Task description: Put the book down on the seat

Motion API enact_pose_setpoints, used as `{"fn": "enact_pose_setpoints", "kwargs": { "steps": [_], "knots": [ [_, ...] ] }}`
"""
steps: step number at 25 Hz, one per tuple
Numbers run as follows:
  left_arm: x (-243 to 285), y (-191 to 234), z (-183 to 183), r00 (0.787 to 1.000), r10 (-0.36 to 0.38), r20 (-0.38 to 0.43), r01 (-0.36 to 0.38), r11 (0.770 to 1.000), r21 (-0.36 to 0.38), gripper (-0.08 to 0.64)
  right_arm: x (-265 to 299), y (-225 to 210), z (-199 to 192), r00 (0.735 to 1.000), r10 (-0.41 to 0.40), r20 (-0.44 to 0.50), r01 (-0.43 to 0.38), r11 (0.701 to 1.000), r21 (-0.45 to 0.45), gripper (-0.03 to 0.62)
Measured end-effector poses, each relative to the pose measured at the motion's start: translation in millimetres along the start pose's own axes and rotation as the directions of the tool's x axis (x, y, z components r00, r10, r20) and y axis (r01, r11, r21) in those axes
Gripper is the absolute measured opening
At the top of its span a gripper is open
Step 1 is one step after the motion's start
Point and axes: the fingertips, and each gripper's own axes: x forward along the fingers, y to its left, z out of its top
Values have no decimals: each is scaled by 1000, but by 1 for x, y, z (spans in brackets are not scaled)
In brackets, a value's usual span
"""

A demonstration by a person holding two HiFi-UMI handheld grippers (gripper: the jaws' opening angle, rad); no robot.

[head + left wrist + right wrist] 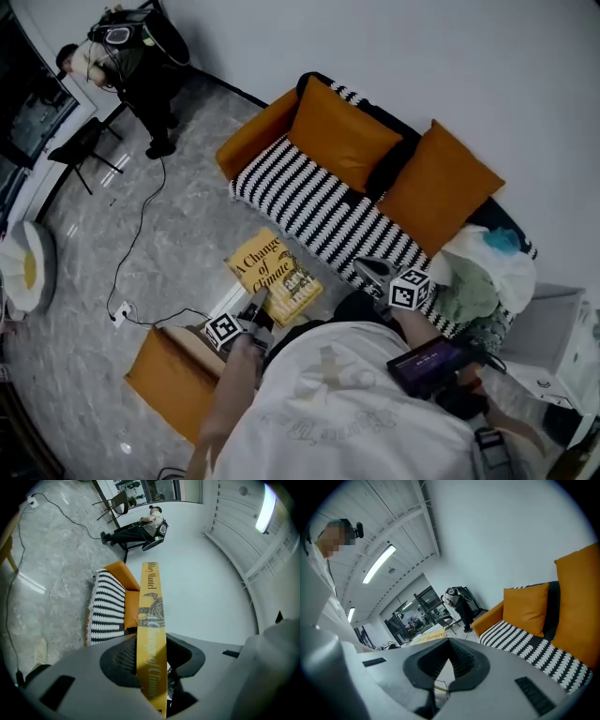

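Observation:
A yellow book (275,275) titled "A Change of Climate" hangs over the grey floor just in front of the sofa. My left gripper (257,307) is shut on its near edge. In the left gripper view the book's spine (151,620) stands between the jaws, pressed from both sides. The sofa's seat (319,211) is black-and-white striped, with two orange cushions (342,131) against the back. To the right, my right gripper (375,271) is over the seat's front edge, shut with nothing in it; its tips meet in the right gripper view (449,644).
A heap of pale cloth (483,272) lies on the sofa's right end. An orange box-like thing (169,384) sits on the floor below my left arm. A black cable (141,225) runs to a power strip (120,314). A person (131,56) stands far back left.

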Motion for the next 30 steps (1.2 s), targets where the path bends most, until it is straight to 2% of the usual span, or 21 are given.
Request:
{"fn": "enact_pose_setpoints", "kwargs": {
  "steps": [5, 12, 16, 20, 24, 30],
  "knots": [
    [0, -4, 4, 1000, -8, 13, 7, 1000, 13, 147, 3, -8, 3, 1000, -10, 10, 10, 1000, 7, 14],
    [-17, 5, 20, 997, 5, 72, -5, 1000, -5, 147, 34, 2, 7, 999, 23, -31, -24, 999, -31, 14],
    [-17, 14, 22, 992, 23, 122, -20, 999, -27, 147, 38, -8, 7, 998, 35, -59, -38, 999, -36, 14],
    [-25, 16, 41, 988, 37, 153, -30, 998, -47, 147, 60, -5, 3, 994, 40, -102, -42, 999, -19, 14],
    [-17, 21, 62, 982, 67, 177, -57, 997, -58, 147, 93, -24, 5, 989, 57, -135, -56, 998, 8, 14],
    [-6, 27, 79, 979, 114, 171, -103, 992, -68, 147, 129, -35, 20, 983, 90, -160, -90, 996, 8, 14]
  ]
}}
